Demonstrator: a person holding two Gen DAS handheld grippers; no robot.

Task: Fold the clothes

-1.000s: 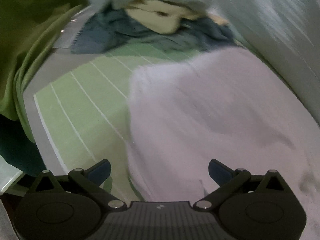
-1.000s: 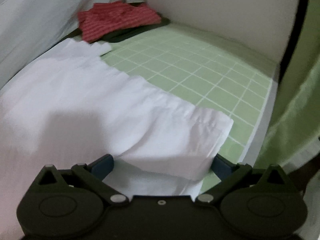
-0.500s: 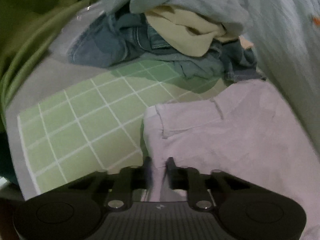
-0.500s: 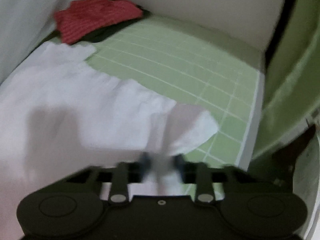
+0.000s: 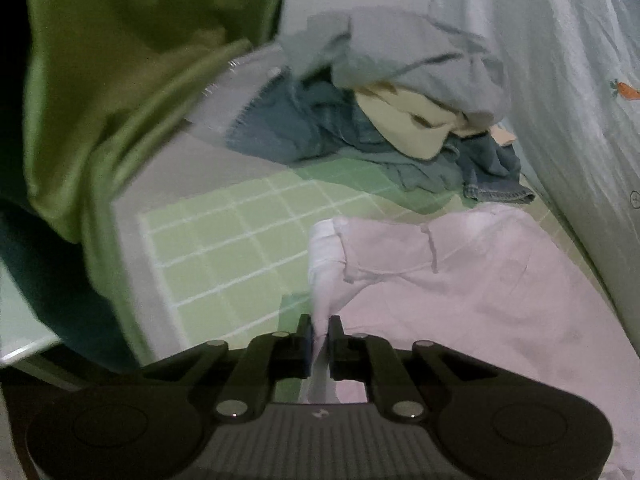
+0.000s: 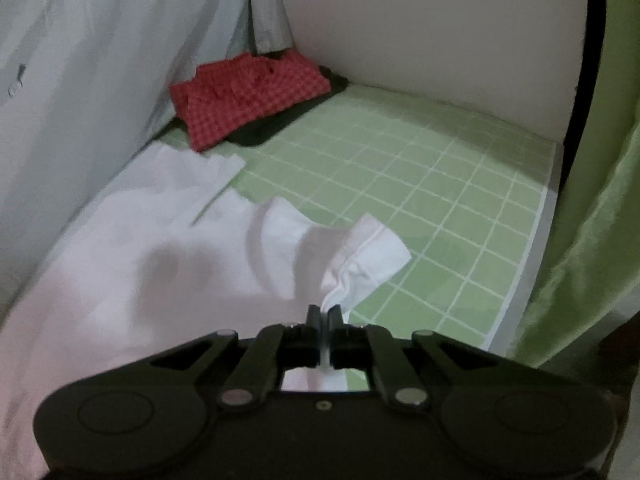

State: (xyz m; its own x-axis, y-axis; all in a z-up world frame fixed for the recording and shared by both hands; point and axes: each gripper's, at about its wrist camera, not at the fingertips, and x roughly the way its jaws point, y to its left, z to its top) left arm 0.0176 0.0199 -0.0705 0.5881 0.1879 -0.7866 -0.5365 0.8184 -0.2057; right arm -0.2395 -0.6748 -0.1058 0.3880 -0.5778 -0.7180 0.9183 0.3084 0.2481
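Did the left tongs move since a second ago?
Yes. The left tongs, then open over the white garment, have shut on its edge and drawn back from the clothes pile.

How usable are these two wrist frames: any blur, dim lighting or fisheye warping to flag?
Left wrist: dim, with the green curtain and the clothes pile smeared; the white garment reads pinkish. Right wrist: sharper on the red checked shirt; a soft shadow lies across the white garment. Fisheye bends the grid mat lines in both.
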